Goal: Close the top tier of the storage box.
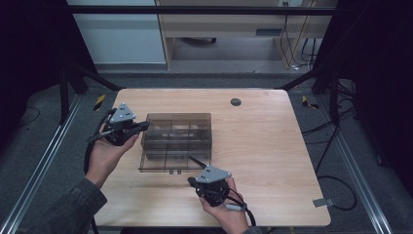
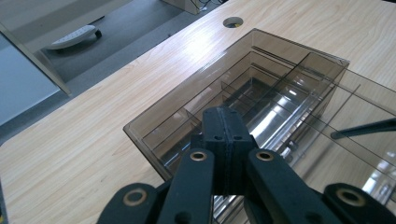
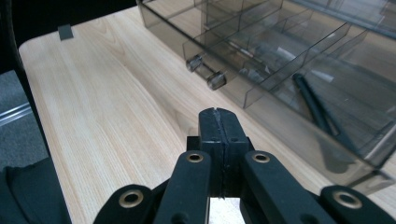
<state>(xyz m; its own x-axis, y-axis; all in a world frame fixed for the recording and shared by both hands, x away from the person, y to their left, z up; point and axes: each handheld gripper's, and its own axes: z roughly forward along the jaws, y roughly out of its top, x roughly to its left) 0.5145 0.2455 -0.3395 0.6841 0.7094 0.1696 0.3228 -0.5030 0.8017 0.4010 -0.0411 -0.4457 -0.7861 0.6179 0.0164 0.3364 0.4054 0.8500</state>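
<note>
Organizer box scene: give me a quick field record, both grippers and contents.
box: smoked clear compartment organizer, drawer part pulled out toward the person
handle: small clear bar on the drawer front
contents: black pen in a front compartment
left gripper: shut, nothing held, at the box's left wall
right gripper: shut, nothing held, over the table in front of the drawer

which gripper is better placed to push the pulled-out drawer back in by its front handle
Right, probably. The right gripper, jaws shut, sits at the drawer's front edge, near the handle. The left gripper, also shut, is at the left side of the smoky plastic organizer, away from the handle.
</note>
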